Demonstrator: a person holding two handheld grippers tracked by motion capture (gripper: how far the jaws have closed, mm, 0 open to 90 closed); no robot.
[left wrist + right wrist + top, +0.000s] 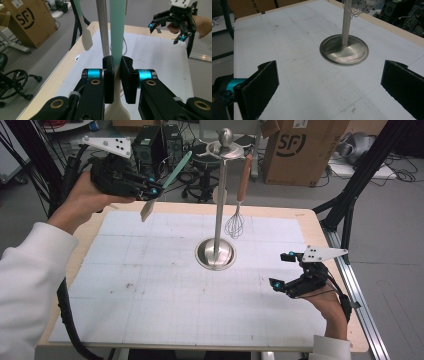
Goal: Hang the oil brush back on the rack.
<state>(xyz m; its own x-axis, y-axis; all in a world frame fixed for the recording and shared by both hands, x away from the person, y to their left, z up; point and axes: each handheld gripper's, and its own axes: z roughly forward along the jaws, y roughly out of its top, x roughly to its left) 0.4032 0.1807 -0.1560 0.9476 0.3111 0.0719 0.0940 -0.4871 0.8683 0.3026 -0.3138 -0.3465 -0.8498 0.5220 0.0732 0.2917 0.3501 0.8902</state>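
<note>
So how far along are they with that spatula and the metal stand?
Already done: a whisk hangs from the stand. In hand: the left claw is shut on a mint-handled spatula, held in the air near the stand's top. Left: probably hanging it on the stand. The right claw sits open above the table.

A lab or workshop: a gridded test table [150, 320], black electronics boxes [157, 142], tangled cables [197, 172], a shipping carton [300, 147] and bare grey floor [395, 260].
</note>
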